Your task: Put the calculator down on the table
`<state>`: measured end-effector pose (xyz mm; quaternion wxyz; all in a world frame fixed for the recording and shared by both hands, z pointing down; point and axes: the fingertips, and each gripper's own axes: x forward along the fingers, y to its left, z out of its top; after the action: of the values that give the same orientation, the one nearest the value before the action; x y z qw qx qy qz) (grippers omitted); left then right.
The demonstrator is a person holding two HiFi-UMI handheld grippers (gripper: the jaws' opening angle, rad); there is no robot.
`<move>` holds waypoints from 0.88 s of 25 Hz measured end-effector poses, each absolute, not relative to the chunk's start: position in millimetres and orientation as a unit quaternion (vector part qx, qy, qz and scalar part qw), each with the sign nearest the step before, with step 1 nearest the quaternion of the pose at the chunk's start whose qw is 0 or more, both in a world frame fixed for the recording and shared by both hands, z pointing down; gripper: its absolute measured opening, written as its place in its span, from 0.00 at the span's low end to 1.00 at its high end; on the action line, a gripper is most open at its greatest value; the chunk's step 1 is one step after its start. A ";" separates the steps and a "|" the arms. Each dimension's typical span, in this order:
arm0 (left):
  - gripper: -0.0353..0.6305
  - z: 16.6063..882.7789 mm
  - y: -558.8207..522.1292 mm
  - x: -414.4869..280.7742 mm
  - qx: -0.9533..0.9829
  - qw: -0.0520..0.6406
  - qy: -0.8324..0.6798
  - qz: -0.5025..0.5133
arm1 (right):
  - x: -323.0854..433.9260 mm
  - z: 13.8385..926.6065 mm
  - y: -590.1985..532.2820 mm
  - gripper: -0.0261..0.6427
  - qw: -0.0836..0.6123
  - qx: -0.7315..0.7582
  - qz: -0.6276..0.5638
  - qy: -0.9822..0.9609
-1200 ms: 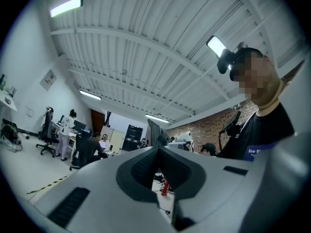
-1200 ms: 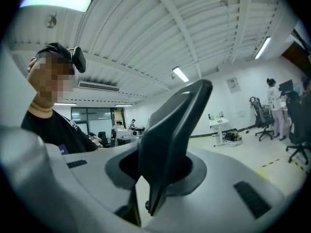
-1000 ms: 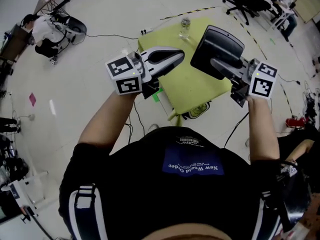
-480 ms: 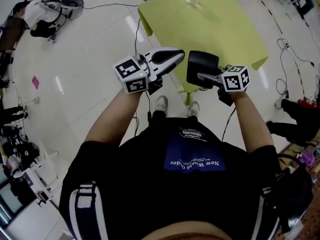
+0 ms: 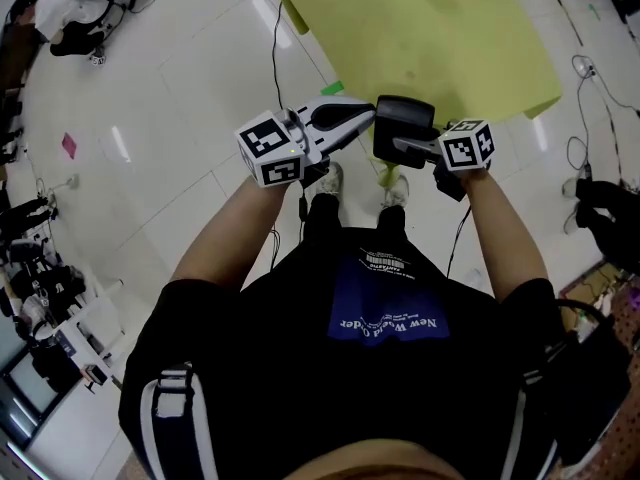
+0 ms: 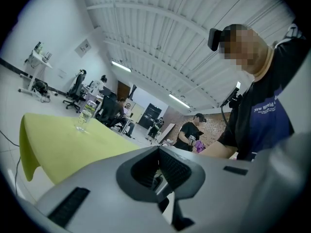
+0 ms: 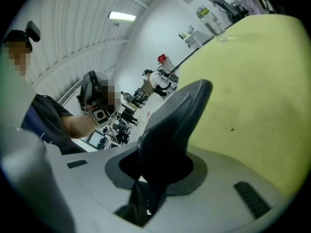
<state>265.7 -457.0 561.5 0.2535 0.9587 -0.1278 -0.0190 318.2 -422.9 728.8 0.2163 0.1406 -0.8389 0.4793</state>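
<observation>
Dark, flat calculator [image 5: 404, 120]: we hold it clamped upright in the right tool [image 5: 405, 148], in the air over the floor, just short of the near edge of the yellow-green bench [image 5: 450, 48]. The left tool [image 5: 358, 116] has its jaws together and empty, its tip just beside the calculator.

table [image 5: 430, 38] cut off by top edge
</observation>
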 end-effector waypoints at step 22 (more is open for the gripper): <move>0.06 569.2 -433.5 270.5 0.960 0.260 -0.104 -0.015 | 330.3 760.0 -430.2 0.28 0.331 0.208 0.472 -0.790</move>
<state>270.5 -433.5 569.2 0.2600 0.9599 -0.1043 -0.0146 330.3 -430.2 760.0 0.3308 0.2082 -0.7903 0.4719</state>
